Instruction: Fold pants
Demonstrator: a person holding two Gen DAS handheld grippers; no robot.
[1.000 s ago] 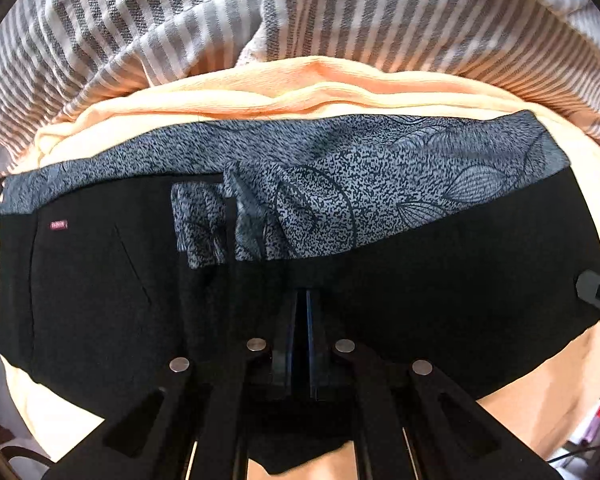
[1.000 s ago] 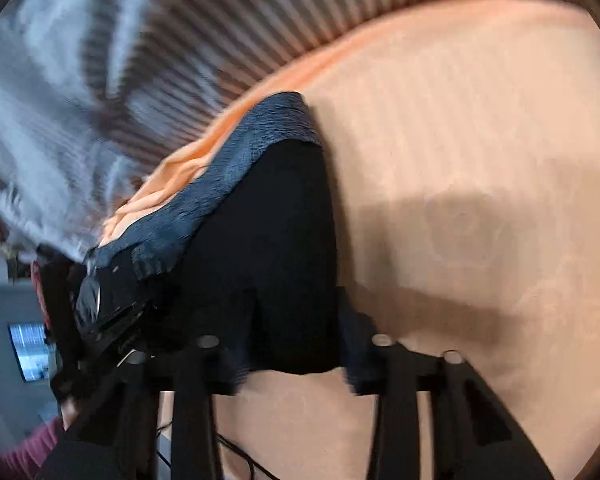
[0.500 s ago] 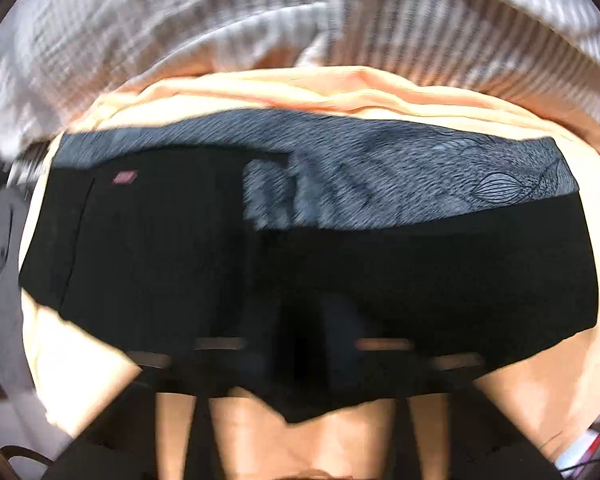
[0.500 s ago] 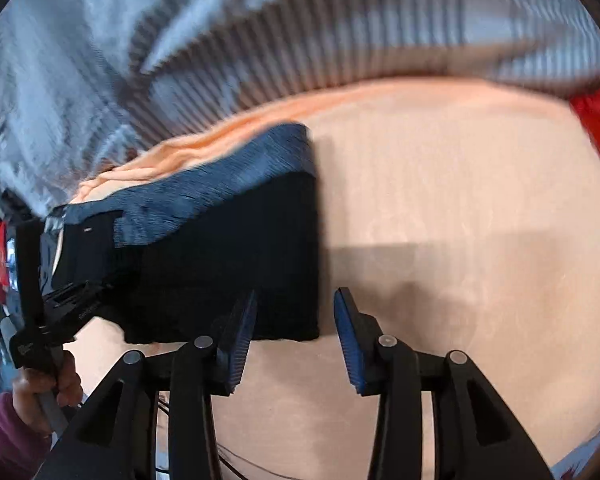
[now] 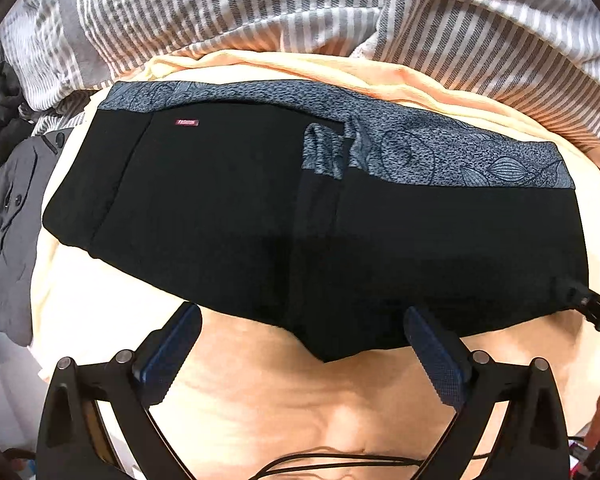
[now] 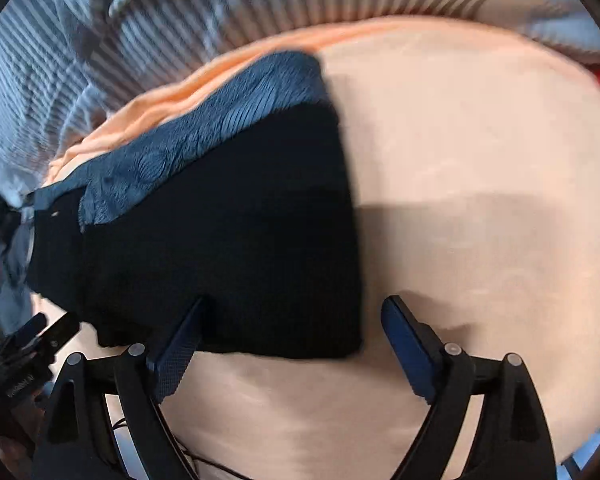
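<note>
Fold just laid: both grippers, left (image 5: 302, 346) and right (image 6: 290, 340), are opening (nothing held) above the pants (image 5: 260, 208); next, regrip an end.

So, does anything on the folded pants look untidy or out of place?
Yes. On the pants, a flap of the patterned grey waistband hangs crumpled over the black fabric near the middle, and the near edge bulges to a point instead of running straight.

A home bedroom: peach bedsheet (image 5: 340, 408), rumpled grey-striped duvet (image 5: 260, 4), a dark jacket (image 5: 8, 200) heaped beside
</note>
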